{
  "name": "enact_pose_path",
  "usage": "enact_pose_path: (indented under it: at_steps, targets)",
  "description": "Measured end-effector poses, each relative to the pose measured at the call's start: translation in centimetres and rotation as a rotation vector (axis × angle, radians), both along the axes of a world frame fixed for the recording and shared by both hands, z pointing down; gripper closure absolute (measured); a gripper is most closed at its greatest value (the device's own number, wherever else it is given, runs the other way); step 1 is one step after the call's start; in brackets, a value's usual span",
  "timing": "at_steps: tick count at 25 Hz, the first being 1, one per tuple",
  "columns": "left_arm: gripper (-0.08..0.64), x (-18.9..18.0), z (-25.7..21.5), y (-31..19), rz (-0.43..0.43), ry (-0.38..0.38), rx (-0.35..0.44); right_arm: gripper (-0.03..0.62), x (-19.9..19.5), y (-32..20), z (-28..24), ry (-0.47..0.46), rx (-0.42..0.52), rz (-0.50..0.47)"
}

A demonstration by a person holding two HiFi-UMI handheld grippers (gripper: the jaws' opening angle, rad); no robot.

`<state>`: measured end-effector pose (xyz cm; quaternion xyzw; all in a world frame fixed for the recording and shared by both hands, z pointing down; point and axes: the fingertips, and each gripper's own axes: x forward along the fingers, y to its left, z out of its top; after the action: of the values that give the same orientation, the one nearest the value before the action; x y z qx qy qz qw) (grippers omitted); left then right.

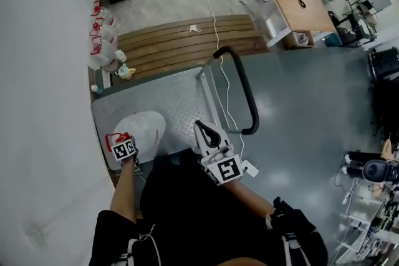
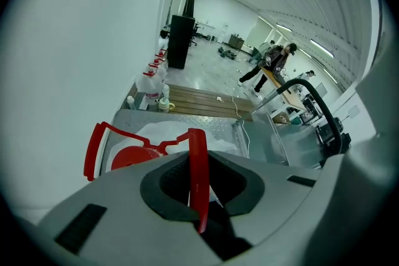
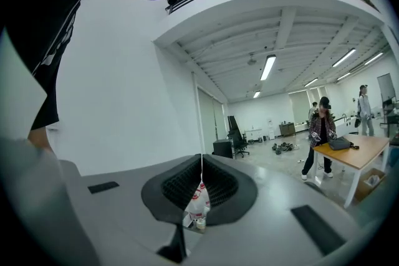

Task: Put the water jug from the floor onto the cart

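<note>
The left tongs point(image 1: 120, 137) are clamped, nearly closed, on the red handle point(image 2: 198, 179) of the water jug point(image 1: 148, 126). The jug is over the near left corner of the cart point(image 1: 181, 93); whether it rests there is unclear. The right tongs point(image 1: 203, 129) are closed and empty, near the push bar point(image 1: 248, 93).

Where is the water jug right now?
Head view, lower left: the water jug is over the cart deck beside the white wall, its red handle in the left hand-held gripper.

White red-capped jug point(image 1: 147, 128) over cart point(image 1: 181, 96)
</note>
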<state>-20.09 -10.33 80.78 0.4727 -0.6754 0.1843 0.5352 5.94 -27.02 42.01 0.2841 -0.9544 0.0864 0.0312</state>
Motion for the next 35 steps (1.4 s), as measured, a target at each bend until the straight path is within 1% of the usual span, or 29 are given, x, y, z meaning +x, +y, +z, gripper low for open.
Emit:
enact_pose_path:
  at_steps: [3,7,11,15,19,23,26,30,32,35]
  targets:
    - [0.506,1.1,1.6,-2.8,0.061,0.027,0.009,0.574,0.3,0.0,0.4,0.022,0.023,0.027]
    - [0.506,2.9,3.2,-4.9,0.139,0.054,0.002,0.574,1.0,-0.1,1.0,0.047,0.025,0.078]
    - [0.506,4.6,3.6,-6.5,0.191,0.082,0.032,0.574,1.7,-0.1,0.7,0.065,0.048,0.109]
    - [0.506,6.3,4.2,-8.8,0.218,0.156,0.058,0.574,2.2,0.1,1.2,0.091,0.038,0.140]
    - [0.506,9.2,5.0,-10.4,0.248,0.240,0.069,0.574,3.0,0.0,1.2,0.110,0.046,0.166]
    - [0.506,11.7,5.8,-11.6,0.252,0.319,0.078,0.574,3.8,0.3,1.8,0.139,0.033,0.191]
    - [0.506,12.9,6.1,-12.4,0.249,0.356,0.074,0.574,3.9,0.8,1.9,0.156,0.033,0.195]
    - [0.508,13.2,6.9,-12.9,0.195,0.395,0.068,0.574,4.3,1.0,1.9,0.170,0.038,0.214]
    - [0.506,13.5,7.0,-12.9,0.182,0.418,0.060,0.574,4.8,1.0,1.7,0.173,0.042,0.230]
    - [0.499,14.0,6.9,-13.1,0.213,0.443,0.056,0.574,5.1,1.0,1.4,0.171,0.049,0.251]
